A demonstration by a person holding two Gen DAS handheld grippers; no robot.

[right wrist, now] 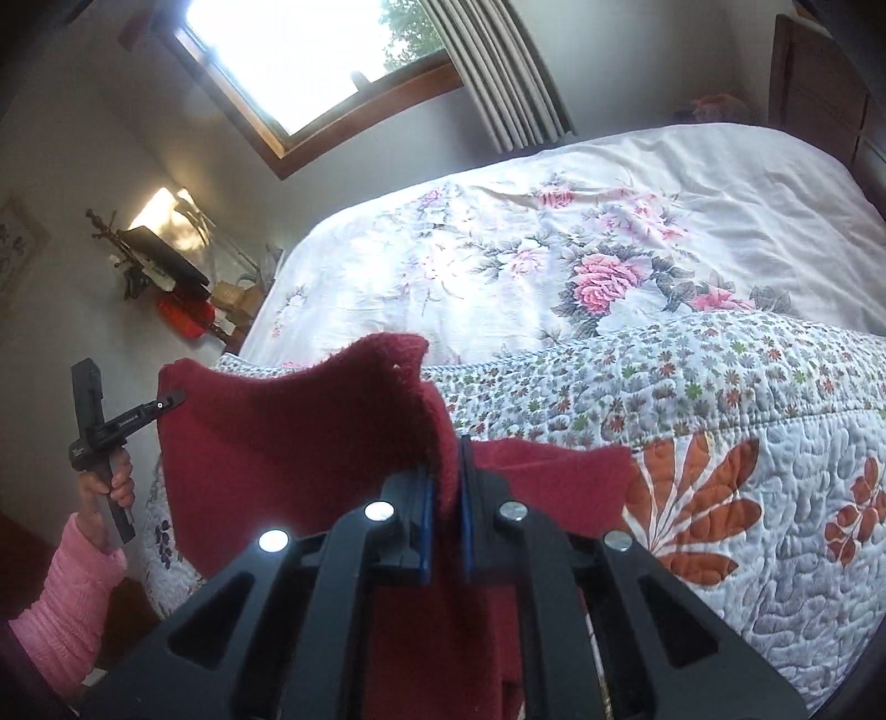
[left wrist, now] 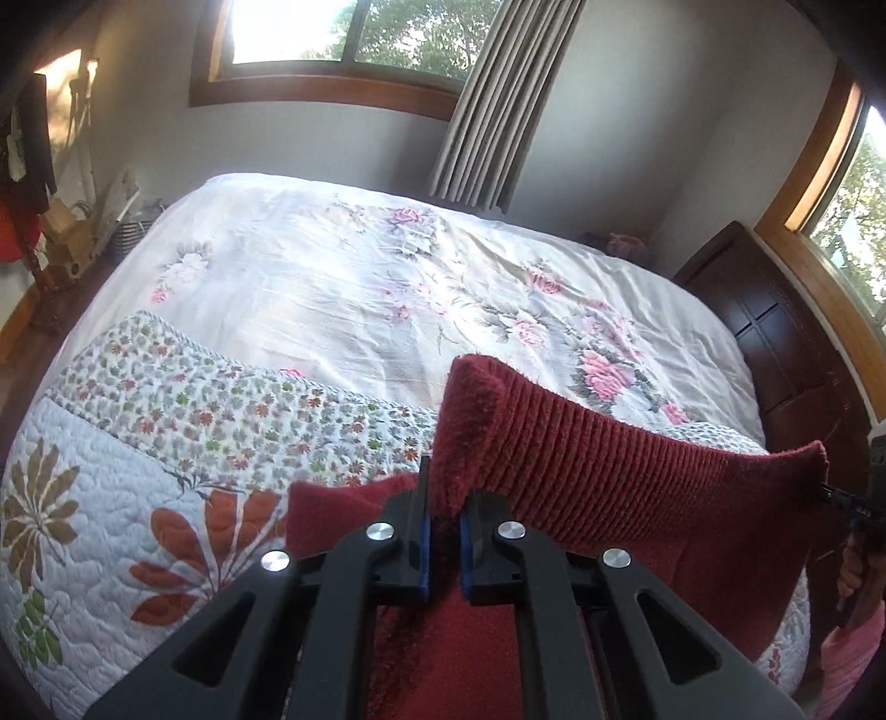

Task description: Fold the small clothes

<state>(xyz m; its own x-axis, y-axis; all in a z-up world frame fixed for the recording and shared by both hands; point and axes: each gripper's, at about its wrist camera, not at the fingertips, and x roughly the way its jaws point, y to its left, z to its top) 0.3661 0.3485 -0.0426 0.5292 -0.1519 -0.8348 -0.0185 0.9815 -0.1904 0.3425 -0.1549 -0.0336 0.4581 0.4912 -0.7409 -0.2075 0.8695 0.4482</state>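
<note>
Left gripper (left wrist: pixel 443 531): jaws narrow, blue pads pinching one edge of a red knit (left wrist: pixel 598 471); cloth rises from between the jaws and peaks just above them, then runs as a taut ribbed band off to the right of the jaws; far end of that band is pinched by the right gripper (left wrist: pixel 847 501), seen small at the right edge, black, with a hand (left wrist: pixel 855 576) and pink sleeve (left wrist: pixel 847 664) below it; more of the knit hangs below and behind the jaws, partly hidden by the gripper body

Right gripper (right wrist: pixel 446 498): jaws narrow, clamped on the other edge of the knit (right wrist: pixel 288 421); fleecy inner face shows here; cloth stands up just left of the jaws, spans leftward to the left gripper (right wrist: pixel 166 401), whose tip grips the far corner; a hand (right wrist: pixel 111 482) in a pink sleeve (right wrist: pixel 66 609) holds that gripper's handle; a further flap of the knit lies to the right of the jaws, resting on the quilt (right wrist: pixel 775 498)

Knit is held up off the bed (left wrist: pixel 360 288) between the two grippers, stretched across; lower part sags toward the quilt (left wrist: pixel 111 498); whether it is a sweater or something else, cannot tell

Beyond the jaws: floral sheet over the bed, quilt with orange leaf print nearer; curtain (left wrist: pixel 498 99) and window (left wrist: pixel 343 33) at the far wall; dark headboard (left wrist: pixel 775 332) far right in the left view
</note>
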